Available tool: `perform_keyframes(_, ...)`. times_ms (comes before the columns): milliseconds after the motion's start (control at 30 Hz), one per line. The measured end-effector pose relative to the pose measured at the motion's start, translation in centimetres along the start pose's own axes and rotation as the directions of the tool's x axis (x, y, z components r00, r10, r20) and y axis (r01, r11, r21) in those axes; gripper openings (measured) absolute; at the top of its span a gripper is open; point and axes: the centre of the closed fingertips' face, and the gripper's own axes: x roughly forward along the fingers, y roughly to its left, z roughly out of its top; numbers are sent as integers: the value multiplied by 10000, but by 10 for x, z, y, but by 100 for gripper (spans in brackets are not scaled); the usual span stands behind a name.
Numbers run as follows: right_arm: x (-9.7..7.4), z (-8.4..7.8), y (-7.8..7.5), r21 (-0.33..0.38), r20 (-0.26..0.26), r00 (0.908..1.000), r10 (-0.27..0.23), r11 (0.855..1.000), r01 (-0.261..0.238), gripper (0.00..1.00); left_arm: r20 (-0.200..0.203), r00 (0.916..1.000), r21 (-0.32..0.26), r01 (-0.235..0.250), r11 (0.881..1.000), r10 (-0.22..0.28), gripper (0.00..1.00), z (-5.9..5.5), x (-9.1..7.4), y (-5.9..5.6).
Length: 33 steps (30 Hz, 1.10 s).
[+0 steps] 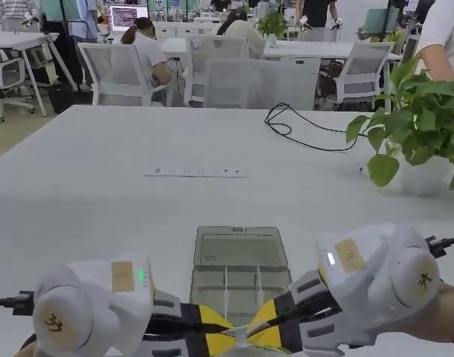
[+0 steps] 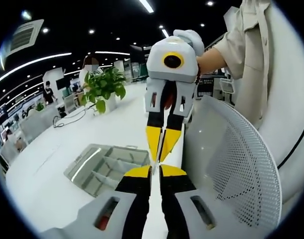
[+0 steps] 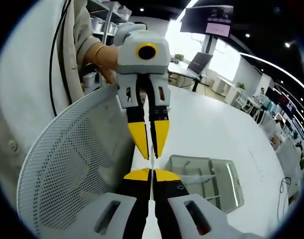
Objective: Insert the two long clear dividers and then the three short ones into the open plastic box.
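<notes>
Looking down in the head view, the left gripper (image 1: 227, 333) and the right gripper (image 1: 263, 329) point at each other, with the yellow tips almost touching, low over the white table (image 1: 100, 193). Just beyond the tips lies the box (image 1: 198, 286), its lid open on the far side, with clear dividers (image 1: 225, 287) standing inside. A plant (image 1: 417, 134) stands far beyond the right gripper.

In the left gripper view, the left gripper (image 2: 152, 172) has its jaws pressed together, with only a thin slit between them. Whether a clear piece sits in the slit cannot be told. The right gripper (image 2: 160, 152) faces it tip to tip and is also clenched. The box (image 2: 84, 167) is to the left of the tips, and a mesh chair (image 2: 241, 169) is to the right.

In the right gripper view, the right gripper (image 3: 152, 174) is clenched in the same way, and the left gripper (image 3: 151, 149) meets it from ahead. The box (image 3: 229, 181) is to the right of the tips, and the chair (image 3: 67, 164) is to the left.
</notes>
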Motion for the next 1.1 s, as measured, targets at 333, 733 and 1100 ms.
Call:
perform_keyframes(333, -3, -2, -21, 951, -141, 9979, -638, 9934, 649, 2, 21, 9956, -995, -935, 9906, 942, 27, -6, -3, 16)
perform_keyframes(733, 0, -6, -44, 2500, -508, 9933, -1040, 9616, 1135, 2, 149, 9839, -1900, -1721, 9666, 1781, 53, -13, -6, 32)
perform_keyframes(1100, 8, -11, -65, 2754, -925, 9875, -1273, 9498, 1482, 2, -95, 9724, -2298, -2289, 9459, 2330, 72, -22, -11, 43)
